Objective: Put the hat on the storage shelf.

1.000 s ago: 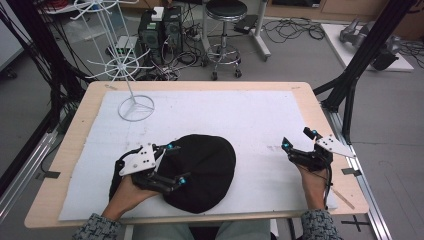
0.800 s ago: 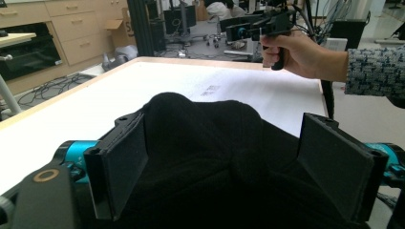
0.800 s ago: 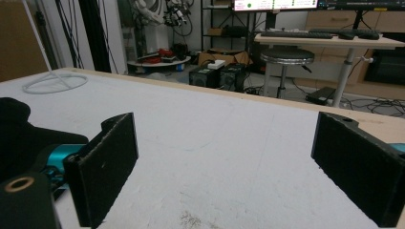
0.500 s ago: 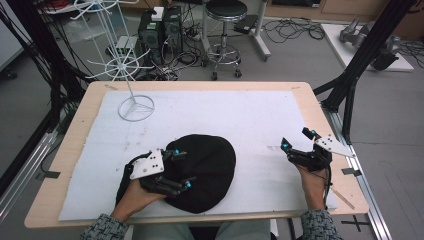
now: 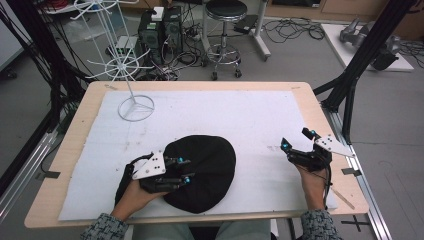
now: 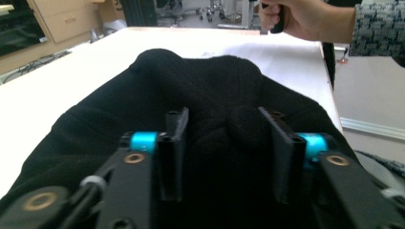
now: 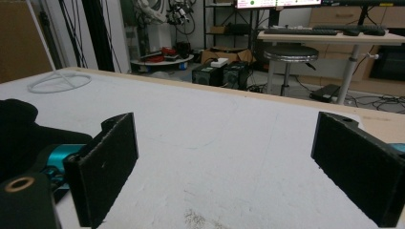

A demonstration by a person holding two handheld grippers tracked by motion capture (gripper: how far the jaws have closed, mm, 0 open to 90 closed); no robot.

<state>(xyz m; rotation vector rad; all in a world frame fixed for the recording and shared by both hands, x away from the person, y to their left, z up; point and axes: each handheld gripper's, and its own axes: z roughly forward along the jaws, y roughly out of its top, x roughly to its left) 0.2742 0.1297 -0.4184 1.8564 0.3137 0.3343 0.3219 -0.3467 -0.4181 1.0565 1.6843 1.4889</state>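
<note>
Black knit beanie (image 5: 205, 170) flat on white table mat (image 5: 250, 120); left gripper (image 5: 184, 171) partly open astride a fabric fold; right gripper (image 5: 296, 140) wide, empty, well apart.

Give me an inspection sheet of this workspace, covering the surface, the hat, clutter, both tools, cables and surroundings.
Surface: wooden table under a white mat.
Job's things: black knit hat lies near the front edge; white wire stand at the far left.
Clutter: nothing seen.
Grippers: left tool on the hat, jaws part open with a fold of knit between them; right tool open, over bare mat, holding nothing.
Cables: a black one trails from the right tool; a tangle lies on the floor behind the table.
Surroundings: stool, black boxes, black frame posts.
</note>
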